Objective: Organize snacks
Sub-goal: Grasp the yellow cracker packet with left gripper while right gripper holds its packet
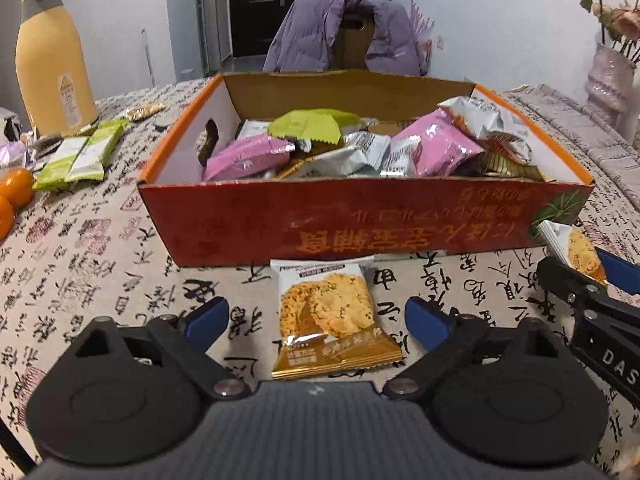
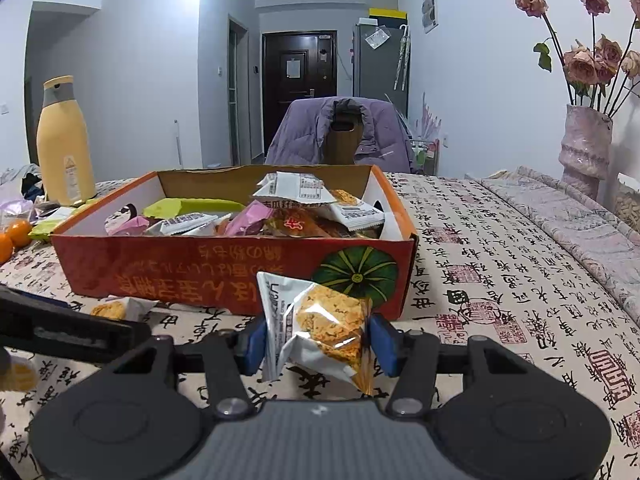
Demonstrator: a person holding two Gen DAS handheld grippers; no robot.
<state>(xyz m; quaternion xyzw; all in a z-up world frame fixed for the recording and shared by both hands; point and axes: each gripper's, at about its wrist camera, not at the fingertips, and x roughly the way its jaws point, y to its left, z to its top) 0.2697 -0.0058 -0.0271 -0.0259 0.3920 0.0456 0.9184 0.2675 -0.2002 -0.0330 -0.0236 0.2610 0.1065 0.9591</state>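
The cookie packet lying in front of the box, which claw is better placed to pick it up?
Left. The left claw is open, straddling the packet on the table; the right claw already grips another packet.

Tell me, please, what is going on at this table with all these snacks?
A person is sorting snacks with a handheld claw in each hand. The right claw is shut on a cracker packet, held up in front of the red cardboard box, which already holds many wrapped snacks. The left claw stands open around a second cracker packet lying flat on the tablecloth, not yet gripped. Green packets and oranges lie outside the box, left of it.
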